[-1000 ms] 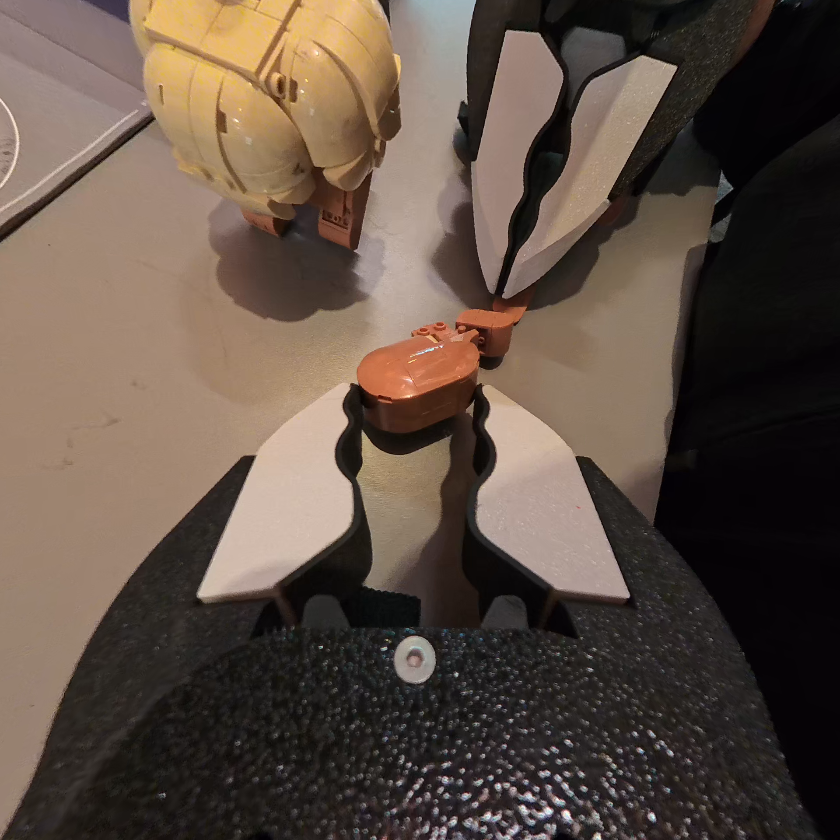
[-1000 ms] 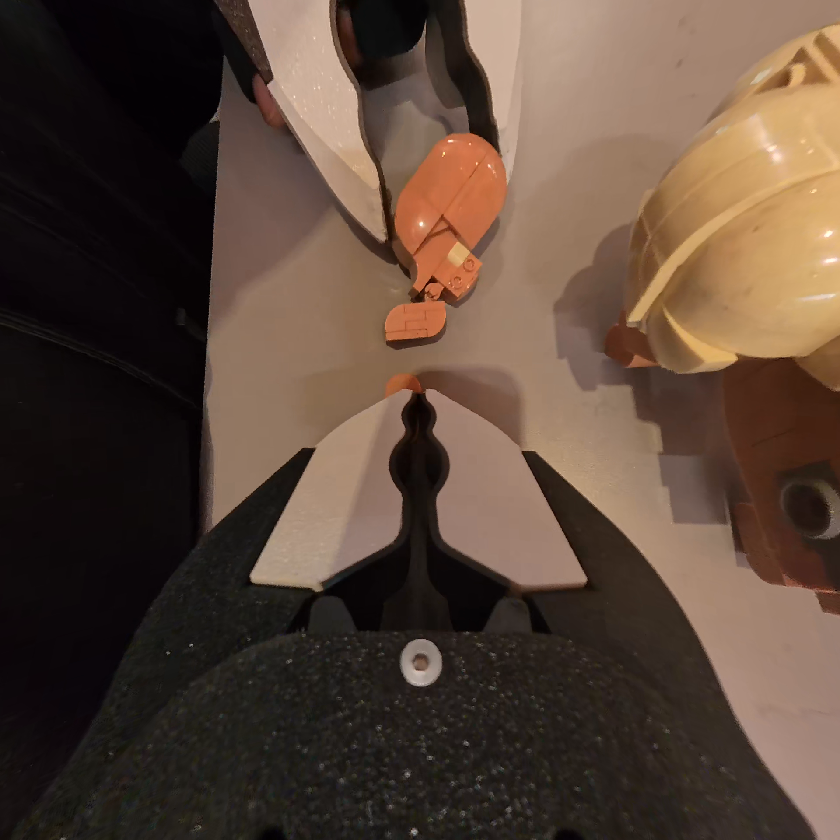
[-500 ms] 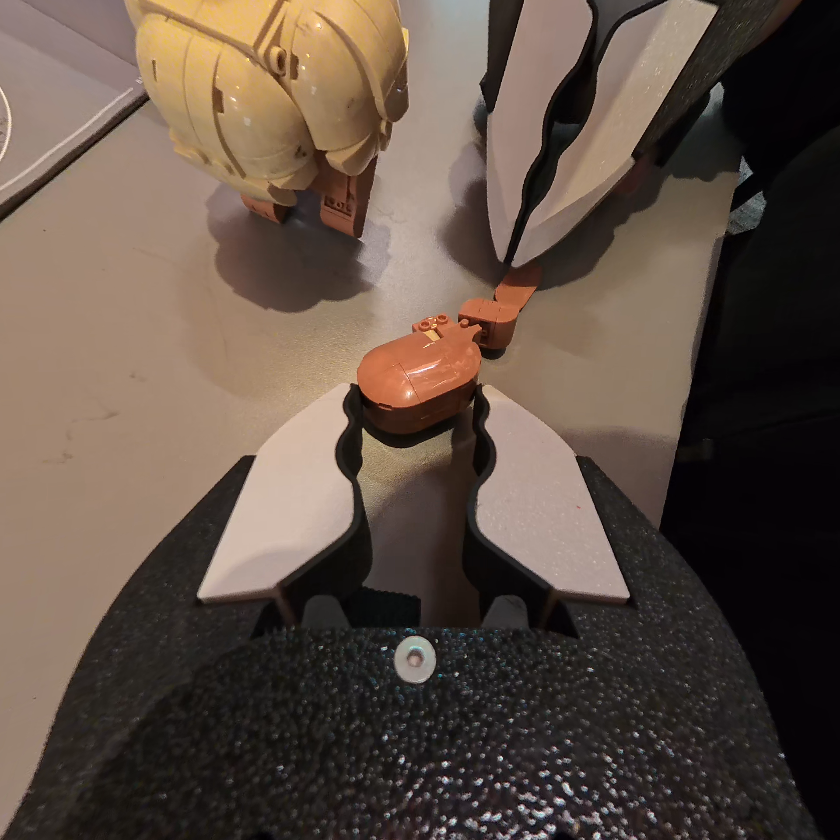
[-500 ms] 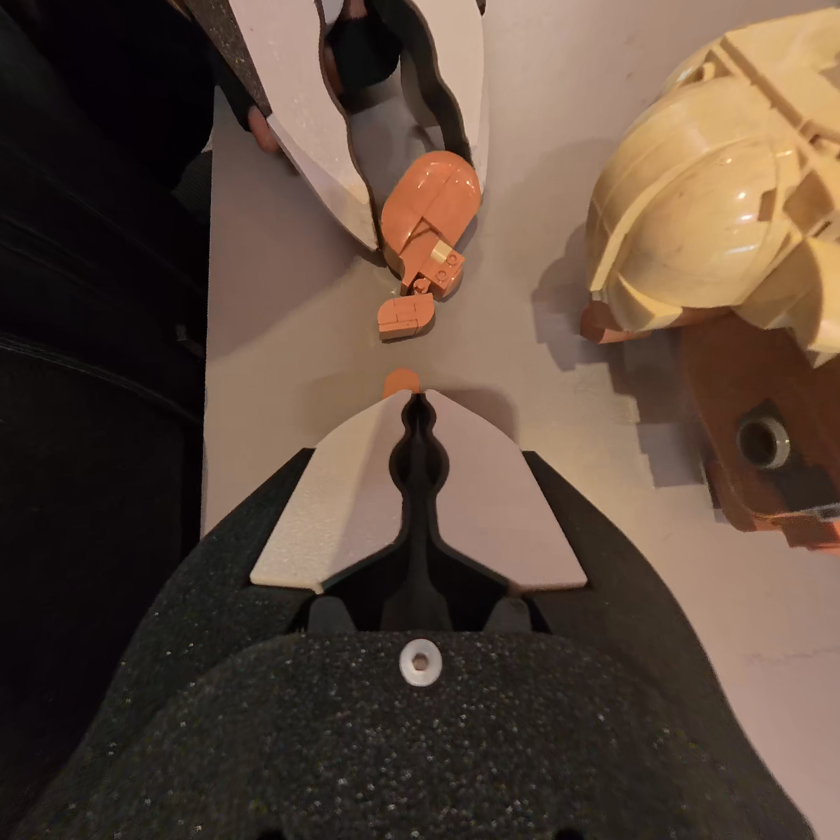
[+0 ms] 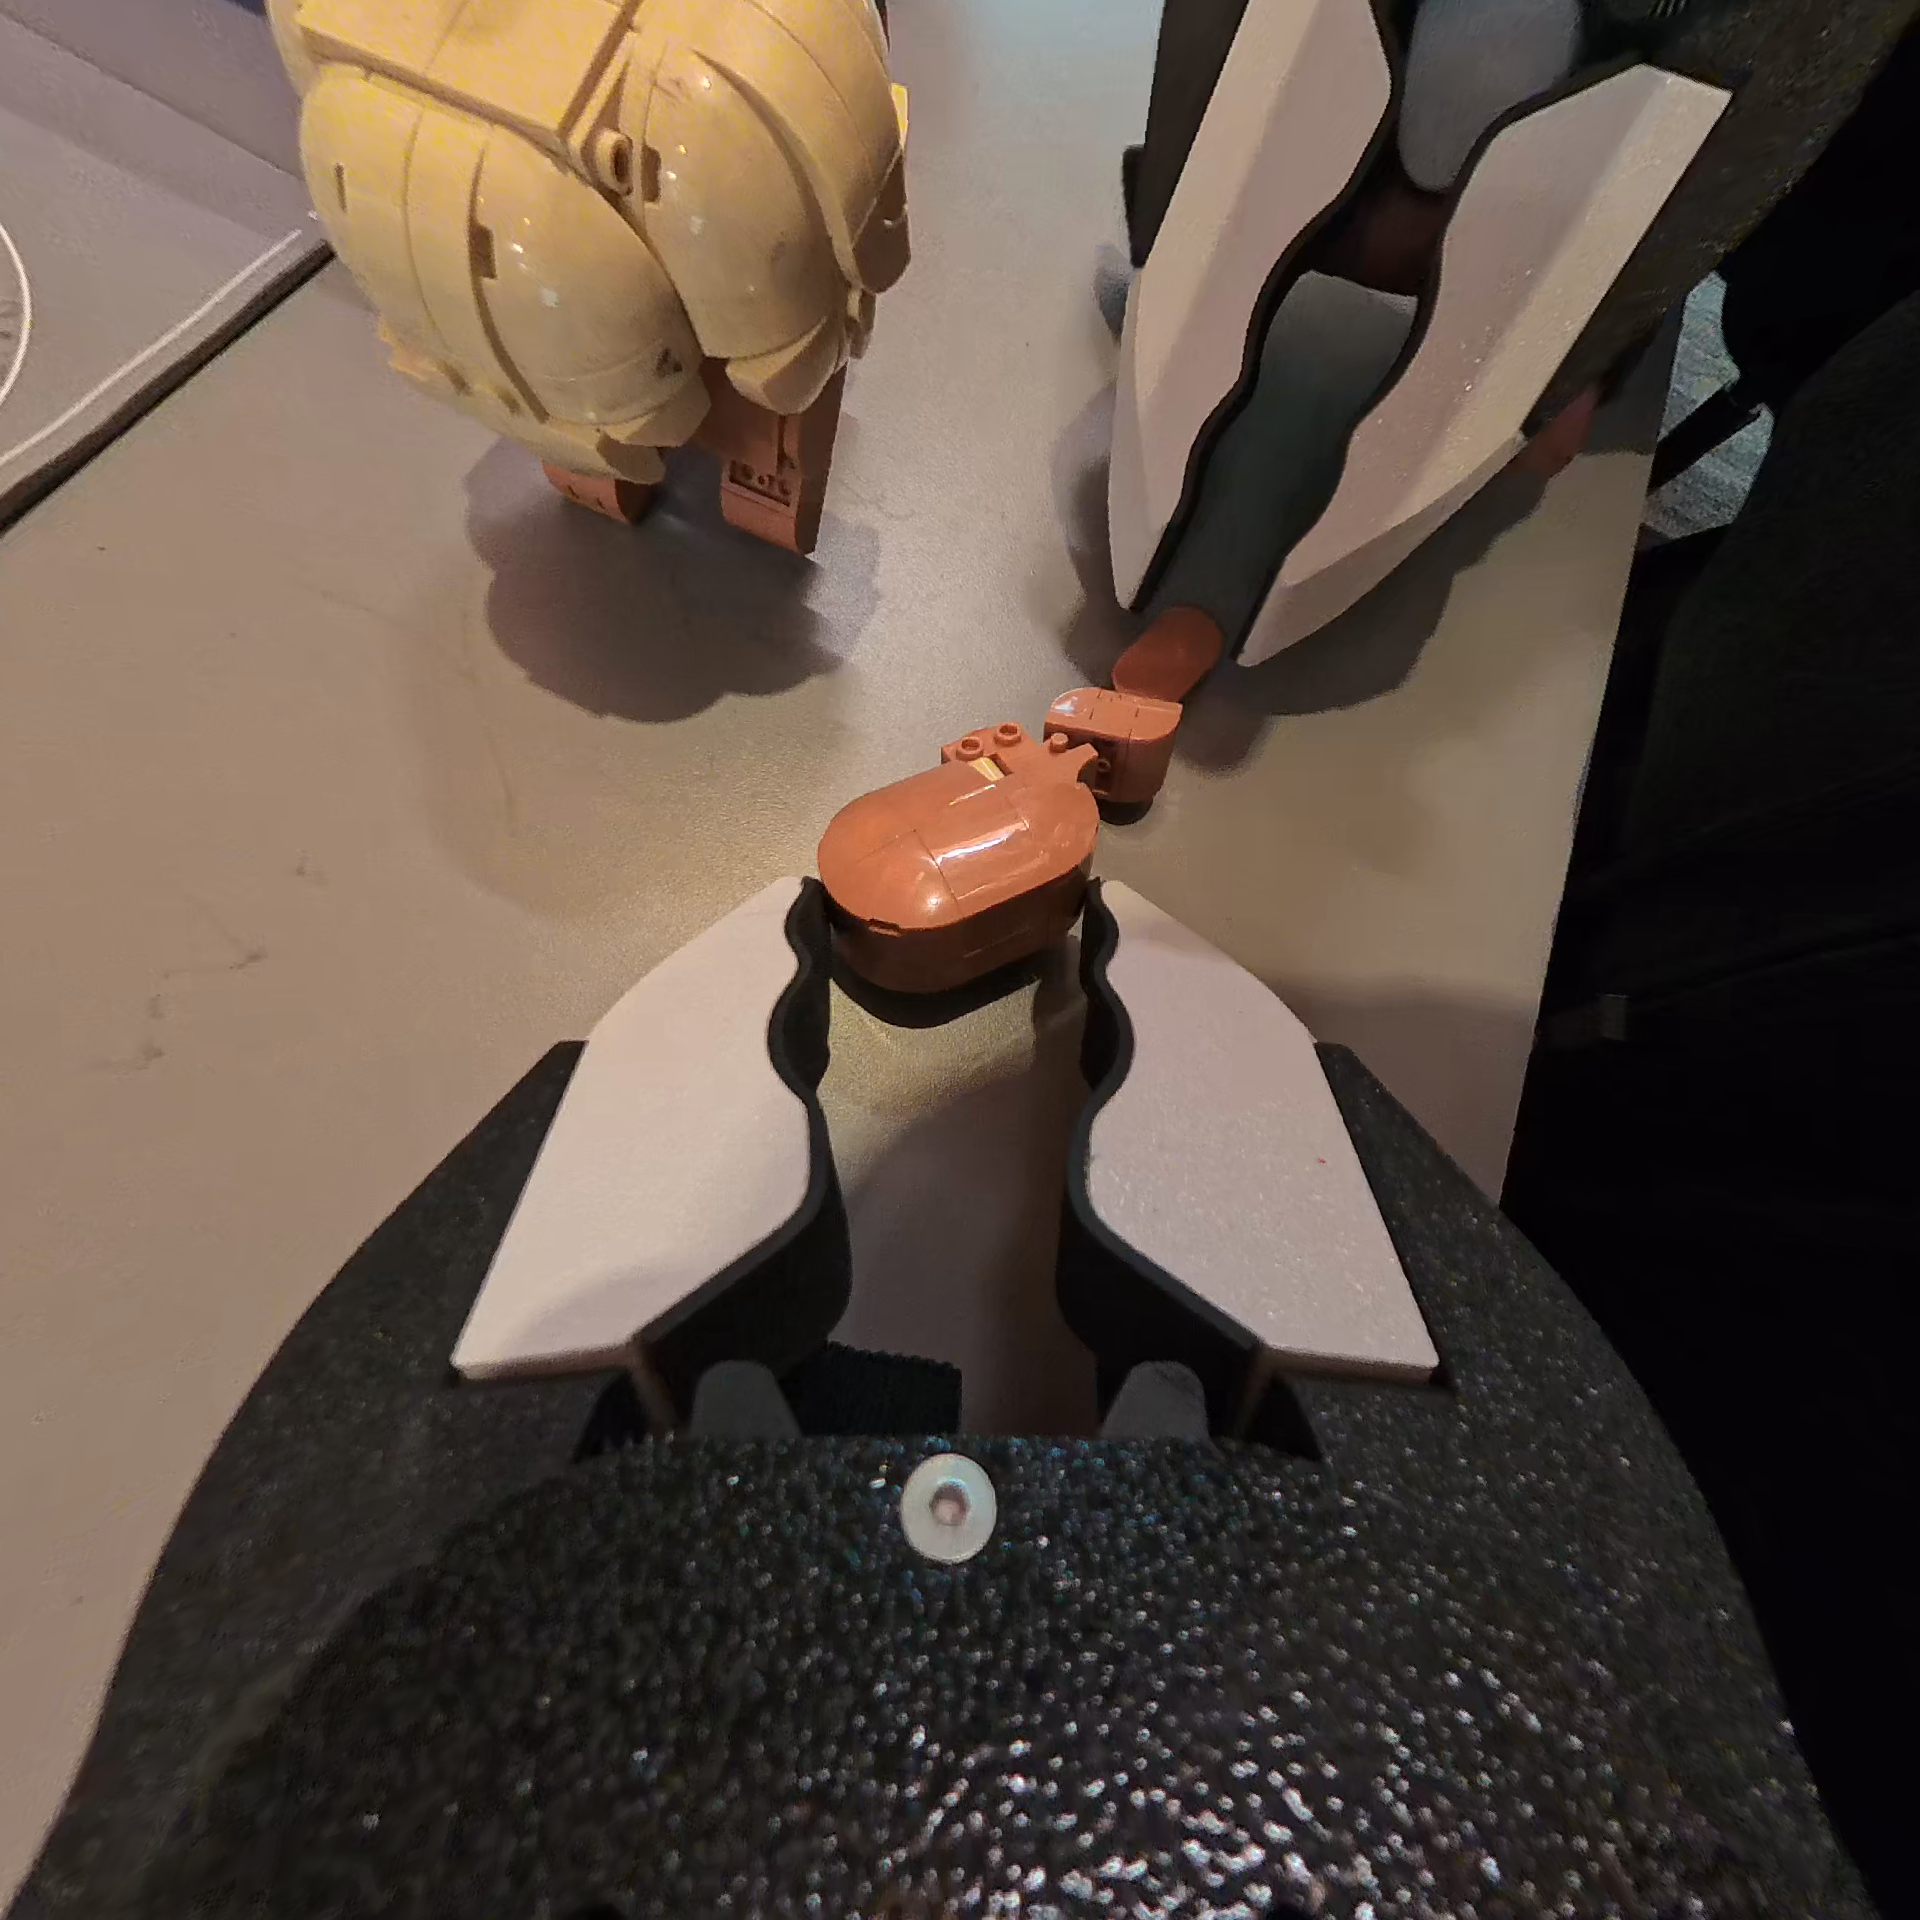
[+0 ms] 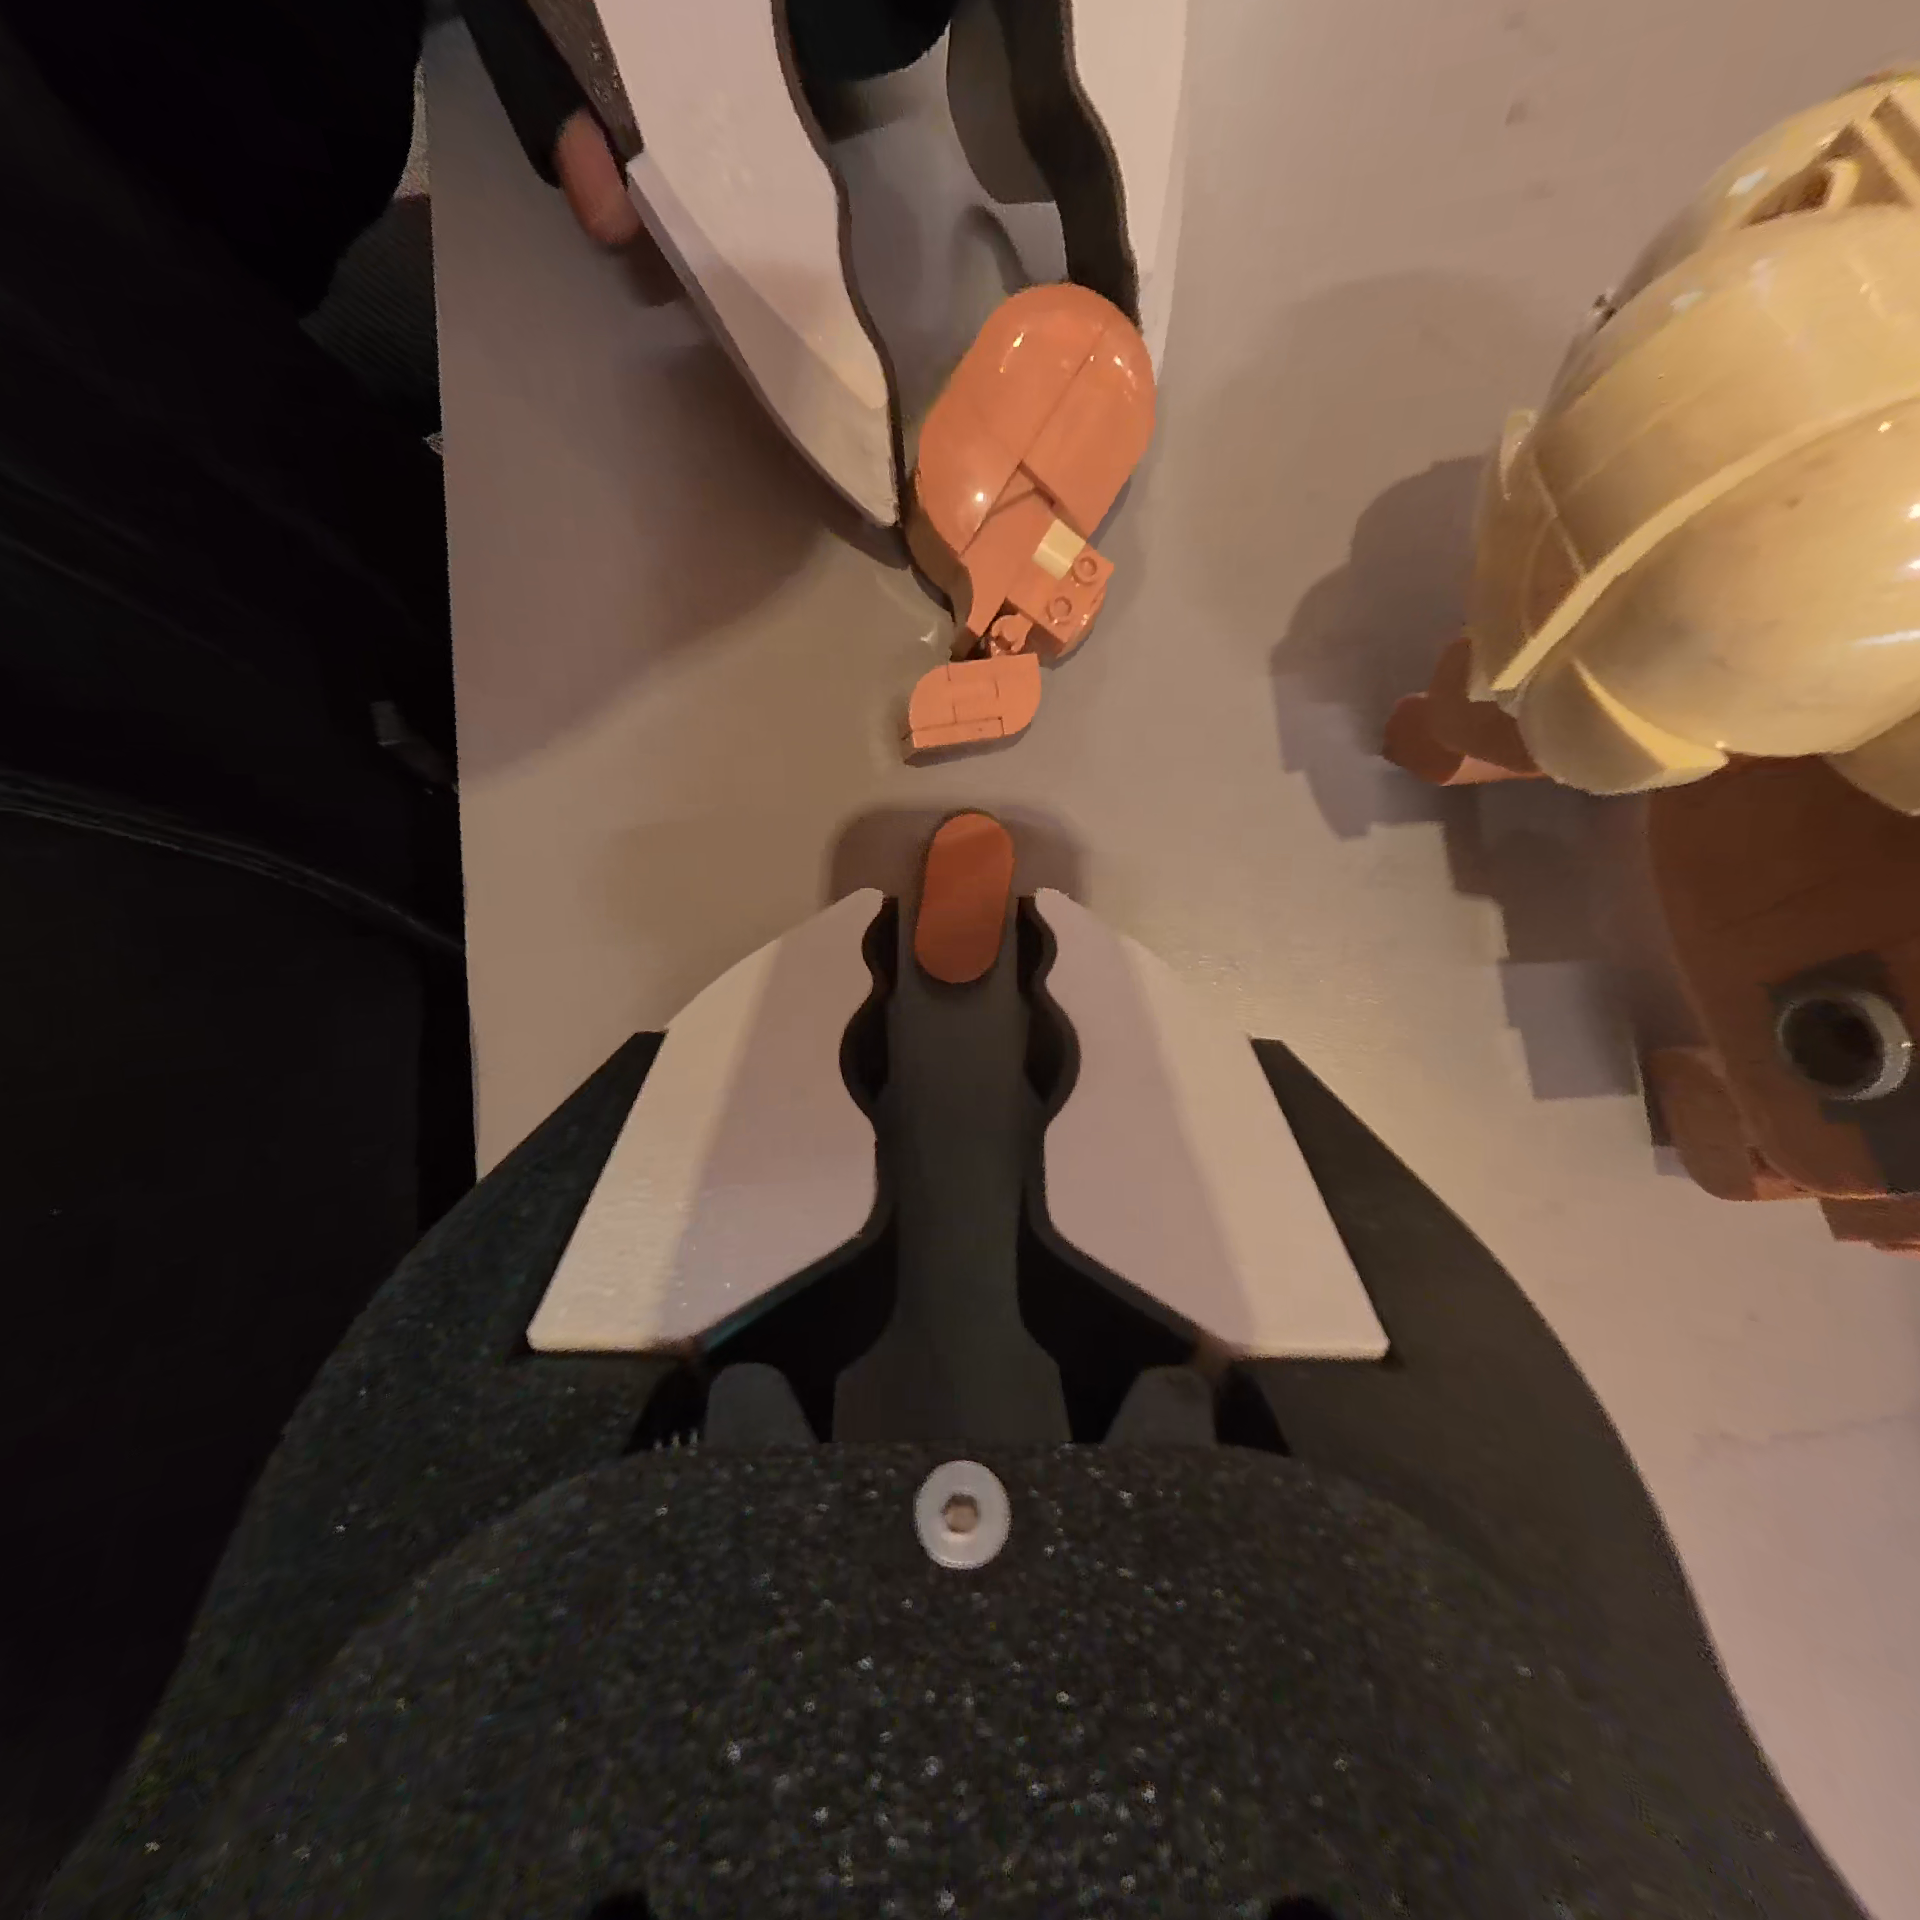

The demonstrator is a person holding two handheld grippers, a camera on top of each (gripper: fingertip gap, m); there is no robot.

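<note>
The left claw (image 5: 951,925) pinches one rounded brown brick-built pod (image 5: 961,883) on the grey counter (image 5: 312,831), long axis toward one o'clock, where one small brown brick block (image 5: 1112,727) adjoins it and, beyond, one flat brown oval tile (image 6: 961,899) lies loose between the spread right claw (image 6: 961,909), with one cream brick-built figure (image 5: 613,229) at eleven o'clock.

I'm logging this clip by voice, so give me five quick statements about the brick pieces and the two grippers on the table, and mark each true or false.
1. The left gripper clamps the rounded brown brick piece. True.
2. The right gripper is shut tight. False: its jaws stand apart around a flat brown oval tile.
3. The cream brick model stands on brown legs. True.
4. The small curved brown piece is held in a gripper. False: it rests on the table.
5. The cream model lies between the grippers. False: it stands aside.
</note>
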